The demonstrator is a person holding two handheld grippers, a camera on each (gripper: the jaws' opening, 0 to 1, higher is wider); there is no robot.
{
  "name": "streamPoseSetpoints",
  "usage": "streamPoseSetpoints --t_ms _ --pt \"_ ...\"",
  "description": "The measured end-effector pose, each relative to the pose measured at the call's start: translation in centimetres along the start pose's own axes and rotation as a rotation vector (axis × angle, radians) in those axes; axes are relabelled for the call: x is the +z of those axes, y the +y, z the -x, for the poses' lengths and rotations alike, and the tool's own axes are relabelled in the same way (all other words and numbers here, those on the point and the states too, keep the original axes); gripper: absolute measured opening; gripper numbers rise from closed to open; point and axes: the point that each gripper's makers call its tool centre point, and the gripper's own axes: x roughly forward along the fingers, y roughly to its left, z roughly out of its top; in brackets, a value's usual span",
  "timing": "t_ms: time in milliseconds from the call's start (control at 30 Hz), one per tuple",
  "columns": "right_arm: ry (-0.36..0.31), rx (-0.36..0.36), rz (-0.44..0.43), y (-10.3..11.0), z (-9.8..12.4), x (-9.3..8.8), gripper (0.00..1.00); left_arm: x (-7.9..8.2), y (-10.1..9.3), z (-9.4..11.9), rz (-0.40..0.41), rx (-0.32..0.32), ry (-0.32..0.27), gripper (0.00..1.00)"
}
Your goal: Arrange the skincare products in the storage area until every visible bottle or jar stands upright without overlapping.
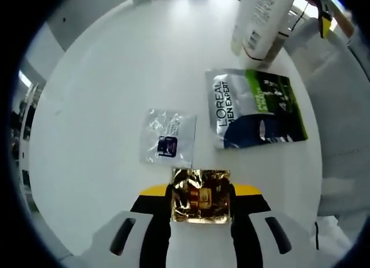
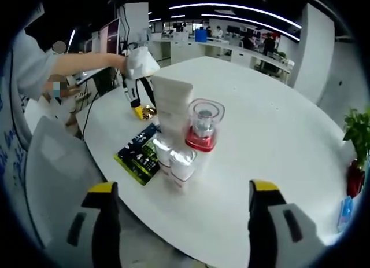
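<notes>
White and round, the table (image 1: 104, 77) carries everything, with an open office of desks and ceiling light strips behind it in the right gripper view. In the left gripper view, the left gripper (image 1: 201, 207) pinches a crinkled gold foil sachet (image 1: 201, 195) between its black, yellow-tipped jaws, the sachet lying flat on the tabletop. Just beyond it lies a small clear plastic sachet with a dark label (image 1: 169, 138), and to its right a larger grey, green and navy L'Oreal Men Expert pouch (image 1: 254, 109), also flat. Two white tubes (image 1: 263, 22) stand at the table's far edge, near that pouch.

In the right gripper view, the right gripper (image 2: 182, 221) hovers spread wide, holding nothing, its jaws on either side of the standing group: the white tubes (image 2: 172, 132) on their caps and, touching them, a clear jar with a red base (image 2: 203, 129). The pouch (image 2: 140, 152) lies just left of them. Farther back, a person's outstretched arm (image 2: 81, 62) holds the left gripper (image 2: 140, 109) tilted down onto the gold sachet (image 2: 148, 112).
</notes>
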Motion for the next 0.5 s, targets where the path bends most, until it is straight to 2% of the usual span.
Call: streamPoseSetpoints --t_ms 500 --pt "-0.026 0.000 -0.007 0.0 0.3 0.6 0.99 0.2 -1.8 0.0 0.020 0.010 -0.014 0.37"
